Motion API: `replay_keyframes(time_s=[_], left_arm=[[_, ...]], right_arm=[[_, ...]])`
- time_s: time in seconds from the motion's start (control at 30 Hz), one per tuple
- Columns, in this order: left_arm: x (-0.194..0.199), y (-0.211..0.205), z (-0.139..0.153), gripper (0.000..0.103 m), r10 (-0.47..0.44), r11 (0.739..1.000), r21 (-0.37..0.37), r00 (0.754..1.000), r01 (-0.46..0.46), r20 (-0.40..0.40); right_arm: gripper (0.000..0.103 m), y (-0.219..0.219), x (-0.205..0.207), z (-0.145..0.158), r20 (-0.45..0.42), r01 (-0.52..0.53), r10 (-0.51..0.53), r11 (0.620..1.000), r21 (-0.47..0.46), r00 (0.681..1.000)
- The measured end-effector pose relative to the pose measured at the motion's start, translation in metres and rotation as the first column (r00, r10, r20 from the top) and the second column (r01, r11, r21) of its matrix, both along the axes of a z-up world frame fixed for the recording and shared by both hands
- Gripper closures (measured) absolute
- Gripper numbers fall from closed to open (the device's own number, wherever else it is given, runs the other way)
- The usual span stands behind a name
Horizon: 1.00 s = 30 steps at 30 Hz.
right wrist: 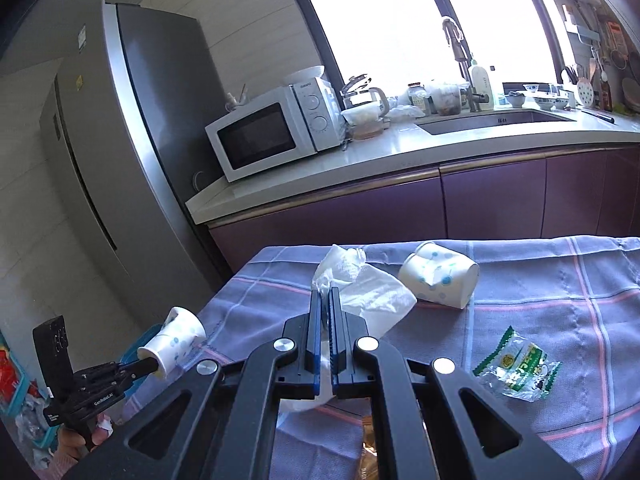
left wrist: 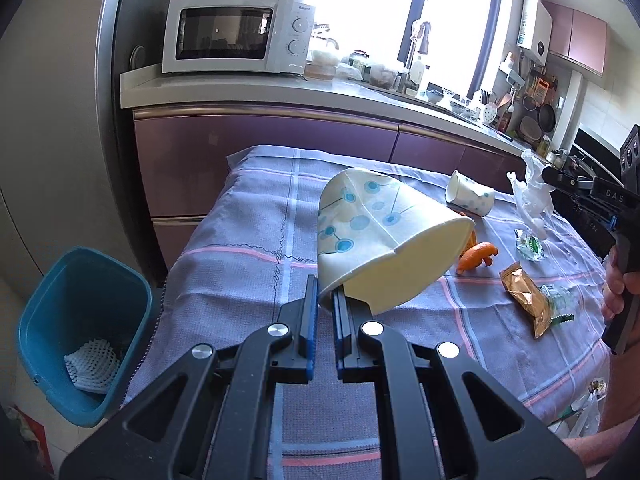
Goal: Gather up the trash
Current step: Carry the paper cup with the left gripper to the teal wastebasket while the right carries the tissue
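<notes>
Over the plaid tablecloth [left wrist: 248, 264], near its left edge, the left gripper [left wrist: 325, 300] pinches a paper cup [left wrist: 384, 240] by its rim — jaws nearly closed. Far right, the right gripper [right wrist: 327, 300] clamps a white tissue [right wrist: 372, 296]; a blue bin [left wrist: 80, 320] stands left.

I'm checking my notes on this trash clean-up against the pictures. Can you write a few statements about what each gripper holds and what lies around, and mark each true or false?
1. The left gripper pinches a white paper cup with blue dots. True.
2. The right gripper is empty. False: it clamps a crumpled clear plastic bag.
3. The teal plastic bin holds nothing. False: a white foam net lies inside.
4. A second dotted paper cup lies tipped over on the checked cloth. True.
</notes>
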<state>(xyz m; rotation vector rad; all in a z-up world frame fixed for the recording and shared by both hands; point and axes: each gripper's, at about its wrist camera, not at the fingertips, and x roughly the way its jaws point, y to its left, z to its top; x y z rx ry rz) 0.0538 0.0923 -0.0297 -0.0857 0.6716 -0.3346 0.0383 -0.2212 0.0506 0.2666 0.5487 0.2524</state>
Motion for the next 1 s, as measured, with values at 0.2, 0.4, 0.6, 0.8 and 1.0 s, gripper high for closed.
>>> replay_keyframes(time_s=[0.2, 0.4, 0.6, 0.8, 1.0], left_arm=[[-0.011, 0.015, 0.003, 0.096, 0.029, 1.0, -0.003, 1.0, -0.029, 0.011], [-0.022, 0.038, 0.005, 0.096, 0.078, 0.997, -0.009, 0.997, -0.078, 0.012], [-0.031, 0.068, 0.003, 0.096, 0.153, 0.988, -0.012, 0.988, -0.153, 0.004], [-0.042, 0.097, 0.003, 0.096, 0.213, 0.977, -0.003, 0.977, -0.213, 0.003], [-0.05, 0.123, 0.001, 0.096, 0.279, 0.96, 0.008, 0.96, -0.279, 0.003]], right_arm=[[0.1, 0.027, 0.002, 0.002, 0.002, -0.073, 0.073, 0.997, 0.005, 0.997], [0.1, 0.058, 0.009, -0.001, -0.017, -0.159, 0.159, 0.987, 0.012, 0.987], [0.1, 0.092, 0.016, -0.003, -0.023, -0.239, 0.24, 0.971, 0.016, 0.971], [0.1, 0.126, 0.022, -0.003, -0.028, -0.315, 0.315, 0.949, 0.013, 0.949], [0.1, 0.162, 0.03, -0.003, -0.034, -0.392, 0.392, 0.92, 0.016, 0.919]])
